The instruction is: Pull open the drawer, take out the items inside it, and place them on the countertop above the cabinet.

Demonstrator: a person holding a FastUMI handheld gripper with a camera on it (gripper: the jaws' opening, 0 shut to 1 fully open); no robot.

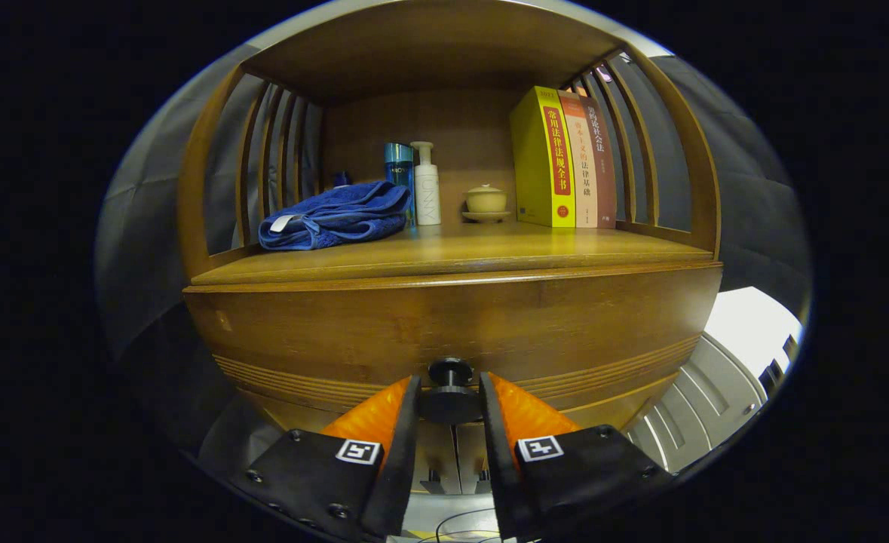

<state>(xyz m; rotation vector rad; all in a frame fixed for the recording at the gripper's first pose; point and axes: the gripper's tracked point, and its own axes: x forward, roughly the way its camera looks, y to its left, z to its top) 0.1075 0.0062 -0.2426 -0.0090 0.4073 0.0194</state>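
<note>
Tongs [449,392] at the drawer knob [449,394]; drawer [452,332] closed.

The orange fingers [372,415] flank the black round knob on the drawer front, one at each side and right against it; whether both press on it cannot be told. The drawer front sits flush under the worktop [452,260] of the wooden cabinet. On the worktop: a folded blue towel [335,216] at one side, a blue bottle [399,172] and a white pump bottle [426,185] just beside it, a small lidded cup on a saucer [485,202] at centre, and three upright books [561,158] against the slatted side.
</note>
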